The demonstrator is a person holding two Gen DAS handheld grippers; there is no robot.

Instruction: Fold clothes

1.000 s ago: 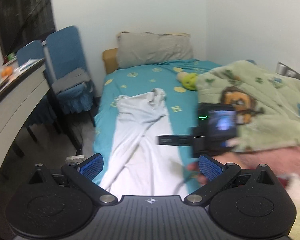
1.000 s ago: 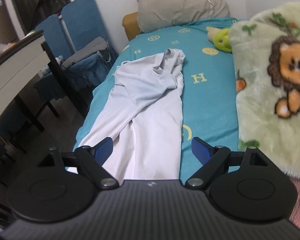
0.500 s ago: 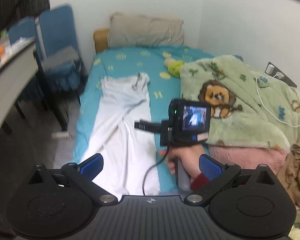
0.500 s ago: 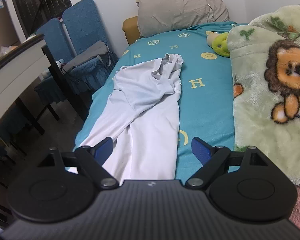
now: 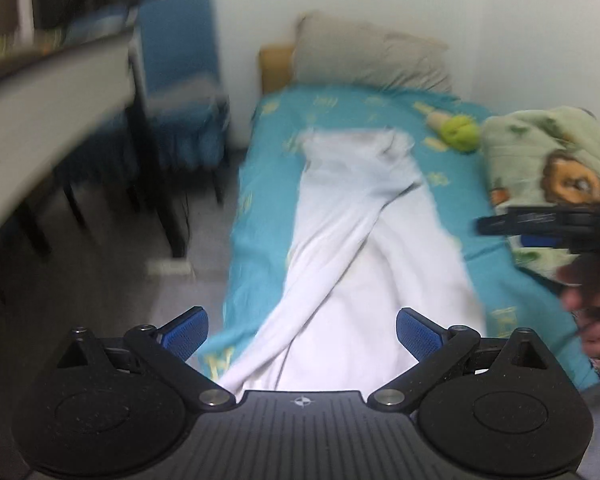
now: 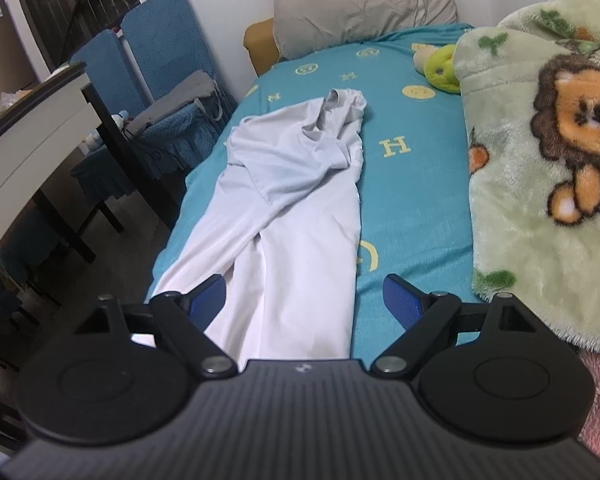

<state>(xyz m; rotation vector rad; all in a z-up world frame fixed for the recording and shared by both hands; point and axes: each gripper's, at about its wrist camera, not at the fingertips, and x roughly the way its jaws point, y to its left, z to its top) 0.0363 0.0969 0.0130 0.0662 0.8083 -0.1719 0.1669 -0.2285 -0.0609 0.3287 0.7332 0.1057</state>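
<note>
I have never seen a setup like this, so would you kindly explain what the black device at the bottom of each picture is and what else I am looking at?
There is no robot here. A person holds a two-finger tool in each hand, and a fisheye camera on each looks forward along its blue-padded fingers. One picture comes from the left hand-held gripper, the other from the right hand-held gripper. Both are open and hold nothing. Ahead is a bed with a teal sheet. On it lies a white garment, lengthwise and rumpled, waiting to be folded. Beside it are a lion blanket, a green plush toy and a grey pillow. The left picture is blurred.
</note>
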